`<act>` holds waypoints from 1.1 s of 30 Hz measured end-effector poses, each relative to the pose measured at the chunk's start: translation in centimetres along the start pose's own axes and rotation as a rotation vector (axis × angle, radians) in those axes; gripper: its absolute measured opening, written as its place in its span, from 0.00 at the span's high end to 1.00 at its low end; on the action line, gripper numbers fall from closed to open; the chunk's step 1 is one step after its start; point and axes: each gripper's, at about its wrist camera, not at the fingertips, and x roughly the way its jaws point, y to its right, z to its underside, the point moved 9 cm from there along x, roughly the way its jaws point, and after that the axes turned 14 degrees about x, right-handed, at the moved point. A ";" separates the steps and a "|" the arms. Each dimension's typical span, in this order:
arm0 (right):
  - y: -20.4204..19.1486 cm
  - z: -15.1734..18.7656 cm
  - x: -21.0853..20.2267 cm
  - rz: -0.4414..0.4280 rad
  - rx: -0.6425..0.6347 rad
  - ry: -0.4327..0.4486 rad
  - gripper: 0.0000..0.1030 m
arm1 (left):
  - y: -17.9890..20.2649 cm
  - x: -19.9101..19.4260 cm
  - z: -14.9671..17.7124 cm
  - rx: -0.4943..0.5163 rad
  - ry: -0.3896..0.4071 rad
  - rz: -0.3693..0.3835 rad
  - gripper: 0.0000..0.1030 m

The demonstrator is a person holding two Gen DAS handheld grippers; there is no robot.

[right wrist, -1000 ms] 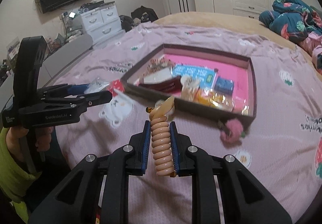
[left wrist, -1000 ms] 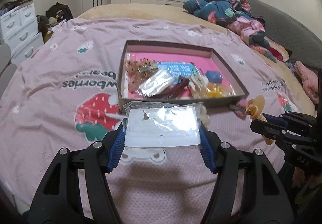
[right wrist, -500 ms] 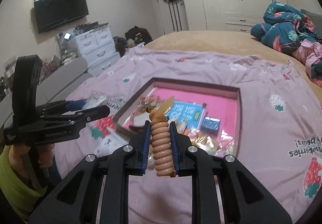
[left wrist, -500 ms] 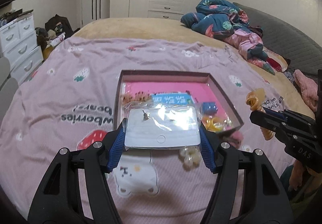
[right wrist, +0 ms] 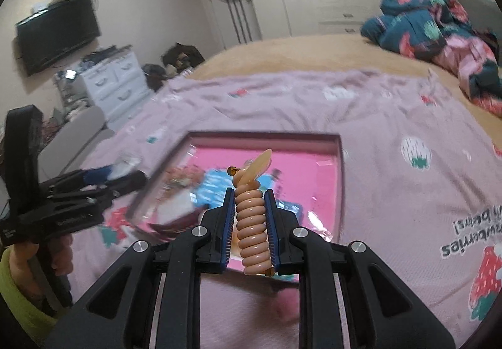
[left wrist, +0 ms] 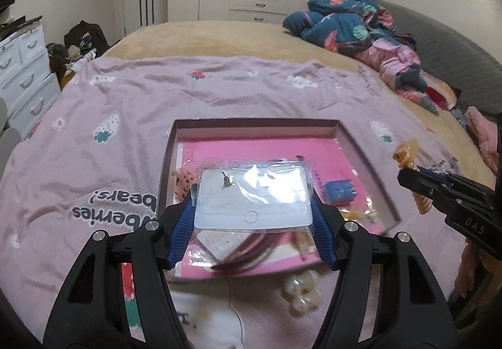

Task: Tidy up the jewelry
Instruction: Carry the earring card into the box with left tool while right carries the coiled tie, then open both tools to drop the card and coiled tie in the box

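- Two claws carry loads above the bed: our left claw (left wrist: pixel 254 201) pinches a clear plastic pouch with an earring card (left wrist: pixel 252 197) by its side edges, and our right claw (right wrist: pixel 250 220) is pressed together on a tan spiral hair tie (right wrist: pixel 252 223).
- Both hover over the near half of the pink-lined tray (left wrist: pixel 354 142), where other packets lie.
- We judge the far pink floor the best drop spot; we should lower each item before releasing.
- A pearly clip (left wrist: pixel 302 291) lies on the pink bedspread (left wrist: pixel 125 98), just outside the tray.
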 end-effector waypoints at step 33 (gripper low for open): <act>1.3 1.3 -1.9 0.062 -0.008 0.096 0.19 | -0.6 0.1 1.5 -0.009 0.003 -0.007 0.18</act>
